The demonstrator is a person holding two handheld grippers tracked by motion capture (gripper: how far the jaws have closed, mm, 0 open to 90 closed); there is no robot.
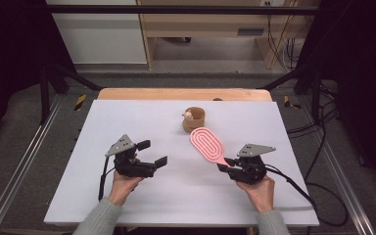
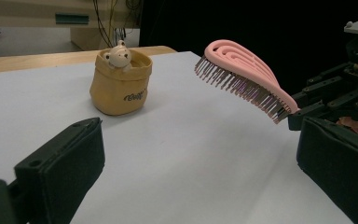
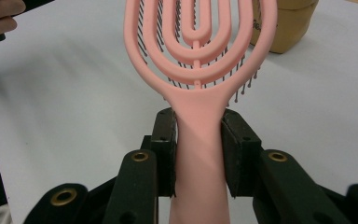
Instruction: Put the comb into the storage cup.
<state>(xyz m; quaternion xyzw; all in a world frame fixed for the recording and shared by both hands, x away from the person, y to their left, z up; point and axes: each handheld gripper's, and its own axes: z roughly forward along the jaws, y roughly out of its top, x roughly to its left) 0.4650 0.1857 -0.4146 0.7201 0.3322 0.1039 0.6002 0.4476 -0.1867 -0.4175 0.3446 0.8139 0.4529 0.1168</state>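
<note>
Jaws: right gripper (image 3: 198, 140) pinched pink hairbrush (image 1: 207, 145) handle, brush raised over table (image 1: 127, 122); left gripper (image 1: 152, 152) spread, empty. Tan pouch (image 2: 120, 84) beyond brush held small white bear (image 2: 118, 55).

You've got a small tan fabric pouch (image 1: 194, 120) standing upright on the white tabletop (image 1: 127, 117), toward its far edge; from the left gripper view, dark script lettering shows on its front. A little white bear figurine (image 2: 118, 56) sits in its open top, head poking over the rim. Beyond the white sheet you see a strip of bare wooden table edge (image 1: 142, 94). Farther back: grey floor, a light wooden shelf unit (image 1: 210, 27), and black cables (image 1: 281, 44) hanging beside it. Metal rails (image 1: 24, 161) run along both sides.
</note>
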